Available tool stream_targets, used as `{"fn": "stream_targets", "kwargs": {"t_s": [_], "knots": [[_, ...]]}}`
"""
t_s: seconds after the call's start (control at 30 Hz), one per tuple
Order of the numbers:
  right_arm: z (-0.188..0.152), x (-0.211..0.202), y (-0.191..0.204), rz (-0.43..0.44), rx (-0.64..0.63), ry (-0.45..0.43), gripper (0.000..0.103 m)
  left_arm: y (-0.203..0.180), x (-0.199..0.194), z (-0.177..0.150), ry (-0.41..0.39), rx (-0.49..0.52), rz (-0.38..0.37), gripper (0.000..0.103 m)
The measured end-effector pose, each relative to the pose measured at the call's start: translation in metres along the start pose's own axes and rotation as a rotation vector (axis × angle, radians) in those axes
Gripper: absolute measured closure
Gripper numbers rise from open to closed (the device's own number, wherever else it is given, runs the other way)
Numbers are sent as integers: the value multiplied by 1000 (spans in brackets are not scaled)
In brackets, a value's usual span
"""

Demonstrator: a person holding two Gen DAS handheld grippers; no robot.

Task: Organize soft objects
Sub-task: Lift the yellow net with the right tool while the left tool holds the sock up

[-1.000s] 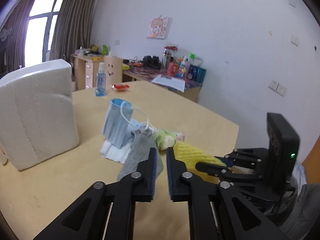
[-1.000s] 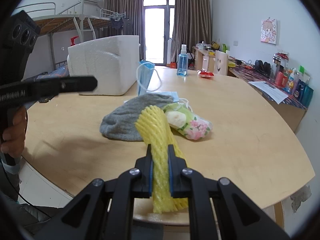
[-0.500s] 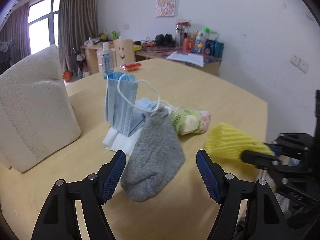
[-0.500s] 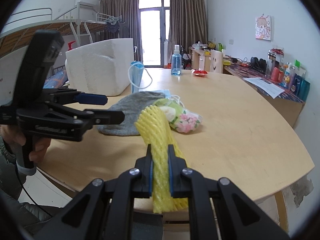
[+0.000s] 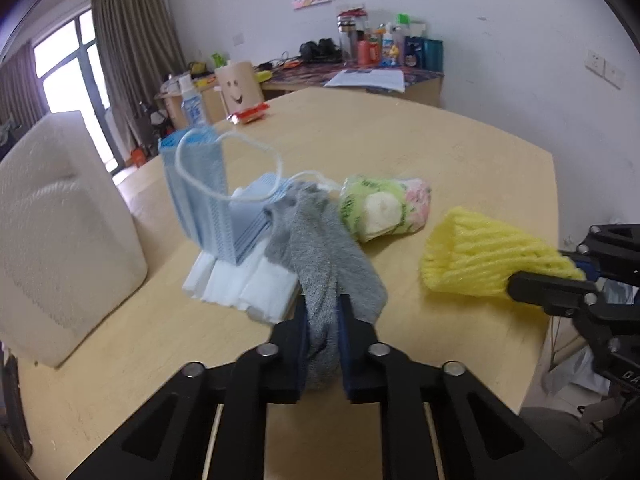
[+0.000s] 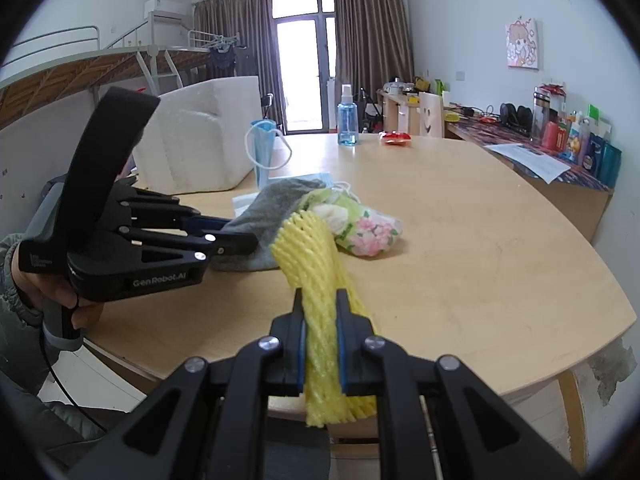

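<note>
My left gripper point(image 5: 323, 308) is shut on the near end of a grey sock point(image 5: 320, 248) that lies on the wooden table point(image 5: 460, 152). In the right wrist view the left gripper point(image 6: 236, 236) grips the grey sock point(image 6: 272, 200) from the left. My right gripper point(image 6: 320, 304) is shut on a yellow foam net sleeve point(image 6: 316, 256); the sleeve also shows in the left wrist view point(image 5: 480, 256), just above the table edge. A floral green pouch point(image 5: 384, 208) and a stack of blue face masks point(image 5: 204, 196) lie beside the sock.
A white foam box point(image 5: 60, 232) stands on the table at the left. A blue spray bottle point(image 6: 346, 120) and a red packet point(image 6: 395, 136) sit at the far side. A cluttered desk point(image 6: 552, 148) runs along the right wall.
My left gripper opened wide half a second ago, moved forward and has now shut on the grey sock. My right gripper keeps holding the yellow net sleeve.
</note>
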State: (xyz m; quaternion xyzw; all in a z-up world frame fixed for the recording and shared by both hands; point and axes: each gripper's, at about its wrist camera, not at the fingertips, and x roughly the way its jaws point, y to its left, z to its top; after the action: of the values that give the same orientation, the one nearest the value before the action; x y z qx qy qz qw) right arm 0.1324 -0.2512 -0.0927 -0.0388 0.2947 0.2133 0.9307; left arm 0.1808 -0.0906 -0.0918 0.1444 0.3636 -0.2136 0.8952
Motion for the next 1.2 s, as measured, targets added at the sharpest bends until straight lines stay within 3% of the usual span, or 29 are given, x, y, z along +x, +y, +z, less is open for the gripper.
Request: {"fn": "stream_targets", "kwargs": {"t_s": [0.3, 0.53, 0.7, 1.2], "knots": [[-1, -7, -5, -9, 19, -26, 88, 1, -30, 20, -106, -27, -101, 93], [1, -17, -6, -13, 33, -51, 88, -1, -76, 34, -234, -36, -123, 93], [1, -26, -4, -14, 35, -69, 88, -1, -101, 40, -303, -38, -113, 93], [12, -54, 8, -12, 7, -151, 88, -4, -161, 15, -416, -84, -61, 93]]}}
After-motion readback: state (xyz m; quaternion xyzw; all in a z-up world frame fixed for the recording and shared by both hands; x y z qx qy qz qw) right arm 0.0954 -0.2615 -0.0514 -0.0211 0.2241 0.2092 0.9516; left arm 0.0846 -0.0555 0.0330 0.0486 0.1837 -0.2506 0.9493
